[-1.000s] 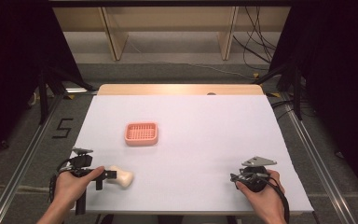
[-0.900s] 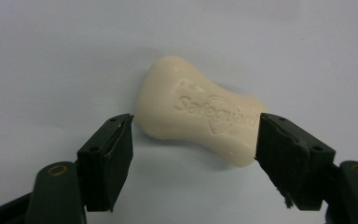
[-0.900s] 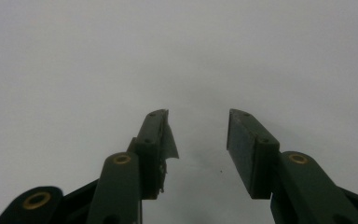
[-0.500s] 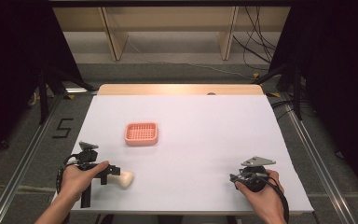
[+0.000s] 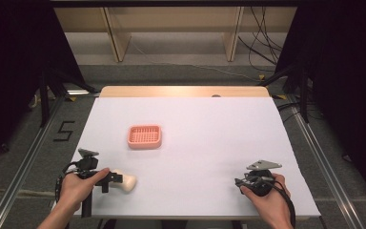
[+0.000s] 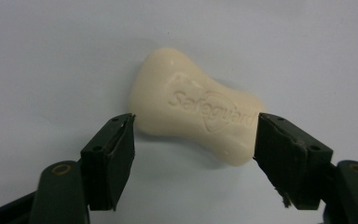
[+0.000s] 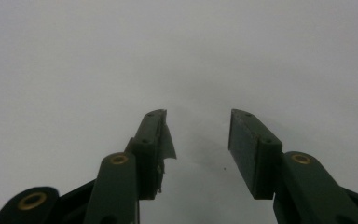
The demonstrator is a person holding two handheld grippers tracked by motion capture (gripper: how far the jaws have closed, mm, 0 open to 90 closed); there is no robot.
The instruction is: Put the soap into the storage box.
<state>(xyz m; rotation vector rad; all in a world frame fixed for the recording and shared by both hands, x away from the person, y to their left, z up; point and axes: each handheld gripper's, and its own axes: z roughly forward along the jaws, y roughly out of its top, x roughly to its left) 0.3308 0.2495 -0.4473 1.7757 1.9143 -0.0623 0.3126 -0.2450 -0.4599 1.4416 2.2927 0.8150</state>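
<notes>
Near the front left corner of the worktop (image 5: 209, 143): cream soap bar (image 5: 127, 181), flat on the white surface, just past the tips of the left gripper (image 5: 112, 178) and on its right side in the high view. Lies well apart from the right gripper (image 5: 240, 181), parked by the front right corner, so clearly the left hand's job. Seen along the left gripper (image 6: 193, 140), soap bar (image 6: 196, 116) straight ahead, near edge reaching in between the jaw tips, stamped face up. Long axis slanting across the gap, from far left to near right, so spanning the bar lengthwise rather than across its narrow waist. Jaws spread wide and just now closing in a little, soap between them; right tip very close to the bar's near end, no pressing pad to be made out. Right gripper (image 7: 198, 135) moderately spread over bare worktop, nothing between its jaws. Farther back and slightly right of the soap, well apart: pink slotted tray (image 5: 144, 136).
</notes>
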